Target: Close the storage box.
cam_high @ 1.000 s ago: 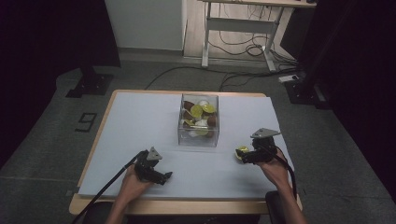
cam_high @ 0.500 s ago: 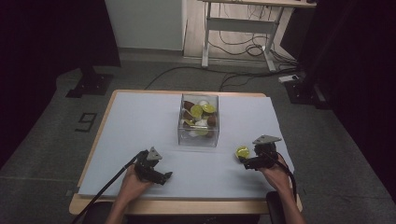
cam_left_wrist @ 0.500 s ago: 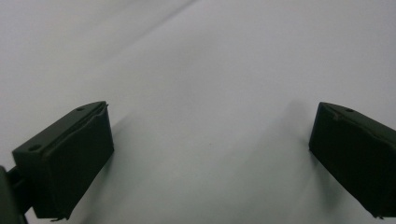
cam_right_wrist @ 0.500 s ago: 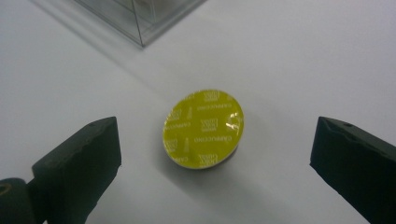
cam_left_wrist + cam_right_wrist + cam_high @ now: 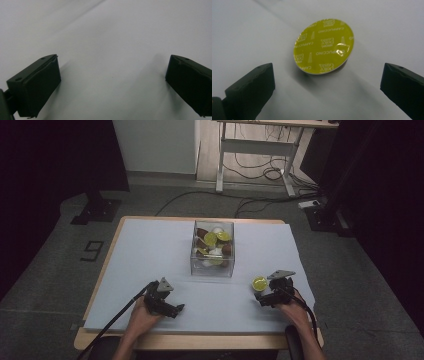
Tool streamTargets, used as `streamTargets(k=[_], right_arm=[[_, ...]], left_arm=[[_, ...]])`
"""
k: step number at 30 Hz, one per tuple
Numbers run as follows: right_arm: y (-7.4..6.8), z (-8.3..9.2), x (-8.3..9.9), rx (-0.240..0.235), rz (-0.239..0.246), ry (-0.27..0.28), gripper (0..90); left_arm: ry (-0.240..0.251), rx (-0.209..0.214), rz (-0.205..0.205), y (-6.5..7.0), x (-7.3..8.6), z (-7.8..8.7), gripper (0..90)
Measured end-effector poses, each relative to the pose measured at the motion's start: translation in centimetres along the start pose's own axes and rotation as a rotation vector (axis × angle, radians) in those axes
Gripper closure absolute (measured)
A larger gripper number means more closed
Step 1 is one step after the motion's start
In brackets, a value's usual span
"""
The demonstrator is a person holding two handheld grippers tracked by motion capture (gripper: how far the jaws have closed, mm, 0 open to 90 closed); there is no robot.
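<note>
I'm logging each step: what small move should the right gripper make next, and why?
Probably draw the right gripper back and away: its jaws have just been opening, the yellow-lidded capsule lies free on the white sheet, nothing pressed between them.

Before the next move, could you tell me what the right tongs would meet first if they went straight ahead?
Most likely the yellow-lidded capsule, lying on the white cover just ahead of the open right tongs, though depth is uncertain.

A wooden table (image 5: 100,285) carries a pale blue sheet (image 5: 150,250); on it stand a clear box (image 5: 212,269) and, right of and nearer than the box, a yellow capsule (image 5: 259,283).
</note>
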State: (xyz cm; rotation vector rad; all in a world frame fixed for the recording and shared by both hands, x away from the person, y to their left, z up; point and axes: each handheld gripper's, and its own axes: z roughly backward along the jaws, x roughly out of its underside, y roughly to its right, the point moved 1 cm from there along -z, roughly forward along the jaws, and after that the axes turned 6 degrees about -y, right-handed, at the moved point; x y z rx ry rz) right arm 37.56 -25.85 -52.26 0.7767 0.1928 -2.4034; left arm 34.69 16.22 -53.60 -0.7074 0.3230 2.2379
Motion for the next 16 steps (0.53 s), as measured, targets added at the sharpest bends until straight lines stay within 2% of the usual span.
streamTargets(k=[6, 8, 14, 16], right_arm=[[-0.1, -1.1, 0.5, -0.031, -0.013, -0.036, 0.0], [0.0, -1.2, 0.7, -0.044, -0.028, -0.015, 0.0], [0.2, -1.4, 1.6, -0.063, -0.001, 0.068, 0.0], [0.3, -1.4, 1.7, -0.066, 0.002, 0.076, 0.0]], left_arm=[[0.0, 0.0, 0.0, 0.0, 0.0, 0.0, 0.0], [0.0, 0.0, 0.0, 0.0, 0.0, 0.0, 0.0], [0.0, -0.001, -0.002, 0.0, 0.0, 0.0, 0.0], [-0.001, -0.002, -0.003, 0.1, 0.0, 0.0, 0.0]])
